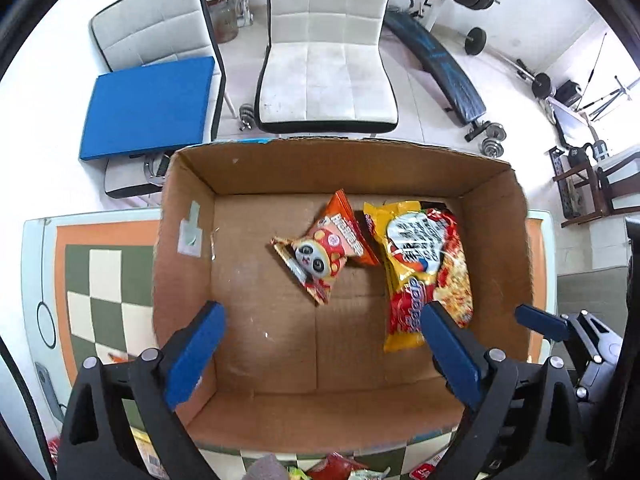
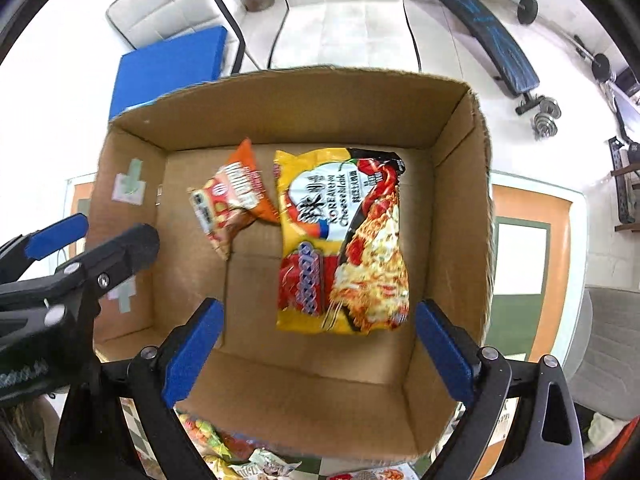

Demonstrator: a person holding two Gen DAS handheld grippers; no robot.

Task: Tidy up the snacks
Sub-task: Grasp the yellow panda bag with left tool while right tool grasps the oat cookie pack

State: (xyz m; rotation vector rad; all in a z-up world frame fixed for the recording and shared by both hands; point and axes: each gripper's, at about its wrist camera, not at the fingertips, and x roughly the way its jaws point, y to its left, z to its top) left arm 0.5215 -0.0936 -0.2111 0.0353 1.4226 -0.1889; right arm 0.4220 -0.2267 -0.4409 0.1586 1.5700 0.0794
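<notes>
My desk [image 1: 44, 240] carries the box [image 2: 460, 184]; two snacks lie inside, a noodle pack [image 2: 344, 240] reading "KOREA Cheese" at right and a panda bag [image 1: 320, 256] left of it. More snacks [image 2: 208, 436] wait near me. My left hand-held gripper [image 1: 320, 356] and right hand-held gripper [image 2: 316, 356] gape empty.

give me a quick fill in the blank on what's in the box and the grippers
1. The cardboard box holds ____ snack packets.
2. The yellow noodle packet lies to the ____ of the small orange panda packet.
3. The left gripper and right gripper hang ____ and empty.

Missing words: two; right; open
</notes>
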